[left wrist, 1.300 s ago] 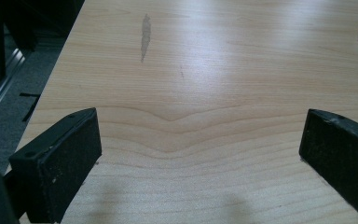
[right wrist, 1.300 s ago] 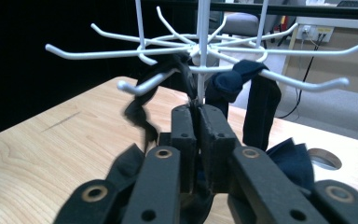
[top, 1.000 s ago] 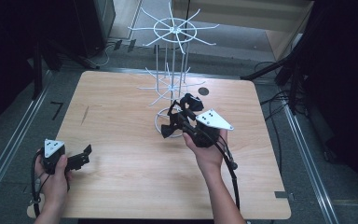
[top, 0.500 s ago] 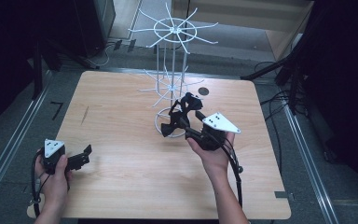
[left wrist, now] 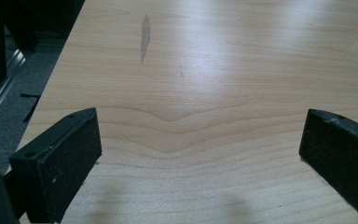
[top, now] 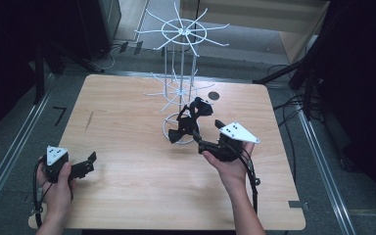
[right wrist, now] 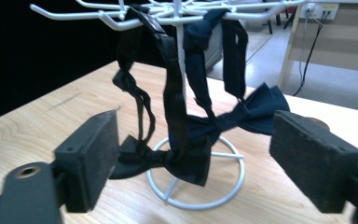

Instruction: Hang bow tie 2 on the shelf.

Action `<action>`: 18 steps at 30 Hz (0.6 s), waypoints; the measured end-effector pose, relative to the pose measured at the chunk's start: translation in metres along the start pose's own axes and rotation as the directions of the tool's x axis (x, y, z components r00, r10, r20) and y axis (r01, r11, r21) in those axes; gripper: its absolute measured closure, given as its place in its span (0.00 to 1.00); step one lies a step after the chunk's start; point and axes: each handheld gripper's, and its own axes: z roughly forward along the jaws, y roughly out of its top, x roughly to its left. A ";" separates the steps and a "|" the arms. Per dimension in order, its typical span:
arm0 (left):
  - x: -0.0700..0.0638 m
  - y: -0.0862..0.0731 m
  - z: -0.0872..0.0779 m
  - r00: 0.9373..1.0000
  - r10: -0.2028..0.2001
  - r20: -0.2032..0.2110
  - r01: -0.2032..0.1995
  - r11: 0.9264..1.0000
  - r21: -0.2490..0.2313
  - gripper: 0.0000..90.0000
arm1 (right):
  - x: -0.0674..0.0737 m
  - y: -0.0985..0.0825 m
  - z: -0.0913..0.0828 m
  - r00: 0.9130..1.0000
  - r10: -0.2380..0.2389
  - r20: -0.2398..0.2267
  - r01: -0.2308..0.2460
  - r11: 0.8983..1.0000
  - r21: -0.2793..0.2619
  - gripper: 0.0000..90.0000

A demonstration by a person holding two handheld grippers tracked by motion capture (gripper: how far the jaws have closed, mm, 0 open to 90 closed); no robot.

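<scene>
- The left gripper [top: 89, 161] rests at the near left of the wooden table [top: 127, 196], jaws spread wide over bare wood, nothing between them.
- The right gripper [top: 206, 134] sits just in front of the stand; its jaws have just been opening and now gape, released, pads clear of any cloth.
- 2 bow ties hang from the lower hooks of the white wire stand [right wrist: 186, 28]: a black bow tie [right wrist: 168, 161] nearer, a navy bow tie [right wrist: 256, 112] behind it, both dangling above the stand's ring base [right wrist: 223, 196].
</scene>
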 end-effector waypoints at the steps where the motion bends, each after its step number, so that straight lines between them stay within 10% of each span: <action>1: 0.000 0.000 0.000 1.000 -0.001 0.000 0.001 1.000 -0.001 0.00 | -0.001 -0.001 -0.001 1.000 0.001 0.006 -0.001 1.000 0.001 0.15; 18: 0.000 0.000 0.000 1.000 -0.001 0.000 0.001 1.000 -0.001 0.00 | -0.025 -0.019 -0.020 0.998 0.018 0.058 -0.019 1.000 0.021 0.02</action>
